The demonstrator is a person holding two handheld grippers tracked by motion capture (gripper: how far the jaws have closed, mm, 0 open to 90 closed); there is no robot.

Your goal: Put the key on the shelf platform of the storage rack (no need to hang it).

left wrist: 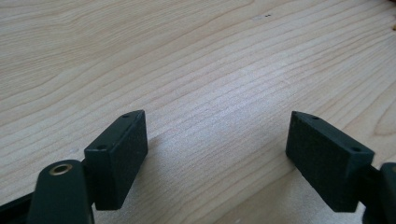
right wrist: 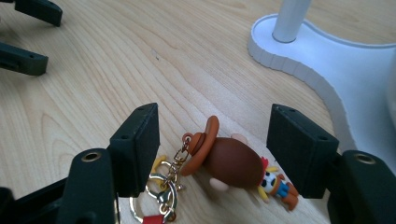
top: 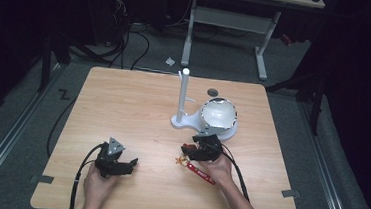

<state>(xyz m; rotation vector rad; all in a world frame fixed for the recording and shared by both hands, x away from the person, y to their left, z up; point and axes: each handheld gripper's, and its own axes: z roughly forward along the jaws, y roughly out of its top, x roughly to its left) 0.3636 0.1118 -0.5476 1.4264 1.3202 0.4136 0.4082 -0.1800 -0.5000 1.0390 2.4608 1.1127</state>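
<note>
The right gripper point(right wrist: 212, 154) hovers low over a small figure keychain point(right wrist: 229, 161) that lies flat on the wooden table point(top: 138, 106), and its jaws stand wide apart with the figure directly between them, touching neither. The figure's long axis runs from its brown hat point(right wrist: 201, 144) down to its orange feet, slanting across the gap rather than lining up with either jaw face (so a straight close would likely catch the round brown head first). Its gold ring and clasp point(right wrist: 163, 191) trail toward the left-hand jaw, with a red strap point(top: 200, 173) running on toward the person's wrist in the high view. Just beyond the gripper stands a white stand point(top: 183, 97) with an upright post, its base point(right wrist: 327, 56) near but apart from the figure.

The left gripper point(top: 117, 160) rests well away to the left, jaws also open wide over bare wood, so the right hand is clearly the nearer one for the pickup.
</note>
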